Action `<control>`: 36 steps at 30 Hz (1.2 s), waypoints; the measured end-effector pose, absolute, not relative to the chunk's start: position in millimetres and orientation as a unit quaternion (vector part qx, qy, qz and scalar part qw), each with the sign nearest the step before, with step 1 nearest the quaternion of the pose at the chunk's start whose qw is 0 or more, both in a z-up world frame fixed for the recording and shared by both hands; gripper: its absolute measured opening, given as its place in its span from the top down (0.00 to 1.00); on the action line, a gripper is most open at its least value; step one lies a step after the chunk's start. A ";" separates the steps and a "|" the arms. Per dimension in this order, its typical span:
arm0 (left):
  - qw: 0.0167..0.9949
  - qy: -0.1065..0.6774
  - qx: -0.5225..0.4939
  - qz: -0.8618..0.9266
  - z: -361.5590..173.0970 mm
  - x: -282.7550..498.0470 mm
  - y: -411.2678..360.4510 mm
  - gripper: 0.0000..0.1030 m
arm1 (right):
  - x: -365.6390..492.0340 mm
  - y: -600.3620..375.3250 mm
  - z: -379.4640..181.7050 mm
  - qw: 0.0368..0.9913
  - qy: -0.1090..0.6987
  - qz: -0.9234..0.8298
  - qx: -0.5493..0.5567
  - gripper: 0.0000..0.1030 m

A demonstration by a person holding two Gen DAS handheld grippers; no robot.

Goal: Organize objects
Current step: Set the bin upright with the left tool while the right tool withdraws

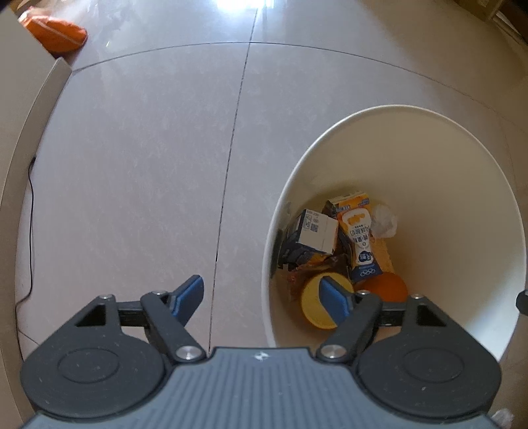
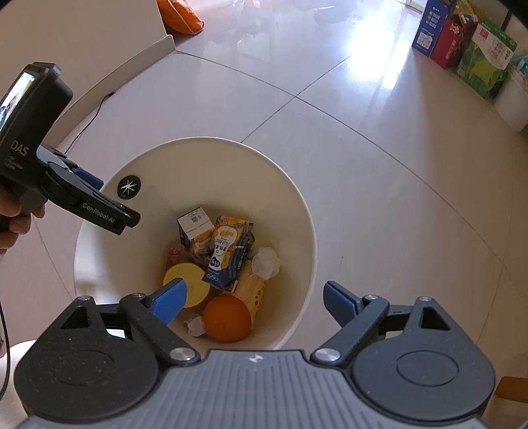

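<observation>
A cream round bin (image 1: 462, 184) (image 2: 290, 204) stands on the tiled floor. Inside lie an orange-and-white drink carton (image 1: 359, 237) (image 2: 224, 250), a small white box (image 1: 316, 231) (image 2: 194, 224), a yellow lid (image 1: 312, 307) (image 2: 194, 280), an orange fruit (image 1: 387, 287) (image 2: 226, 316) and crumpled white paper (image 1: 384, 221) (image 2: 265, 262). My left gripper (image 1: 262, 302) (image 2: 90, 184) hangs open over the bin's left rim, pointing straight down, nothing between its blue pads. My right gripper (image 2: 254, 302) is open above the bin's near rim, holding nothing.
An orange cushion (image 1: 52, 31) (image 2: 180, 16) lies far off by a beige wall base. Several coloured cartons (image 2: 462, 43) stand at the far right. A black cable (image 1: 31, 231) runs along the left wall. A hand (image 2: 13, 224) holds the left gripper's handle.
</observation>
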State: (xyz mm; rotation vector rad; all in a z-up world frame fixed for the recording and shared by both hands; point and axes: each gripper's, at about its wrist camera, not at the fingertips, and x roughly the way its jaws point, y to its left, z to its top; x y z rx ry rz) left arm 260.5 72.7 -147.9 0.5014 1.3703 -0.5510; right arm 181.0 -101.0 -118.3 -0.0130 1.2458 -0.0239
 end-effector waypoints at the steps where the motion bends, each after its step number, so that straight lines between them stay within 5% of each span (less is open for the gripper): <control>1: 0.713 0.615 0.228 -0.249 -147.1 260.0 72.5 0.19 | 180.8 -101.1 -118.4 0.812 0.584 -0.011 -0.005 0.08; 17: 0.757 0.564 0.235 -0.232 -108.6 232.7 87.7 0.10 | 169.3 -107.0 -125.4 0.782 0.611 -0.093 0.083 0.02; 36: 0.728 0.625 0.195 -0.204 -28.2 173.9 98.8 0.10 | 119.8 -80.3 -69.3 0.755 0.602 -0.174 0.191 0.00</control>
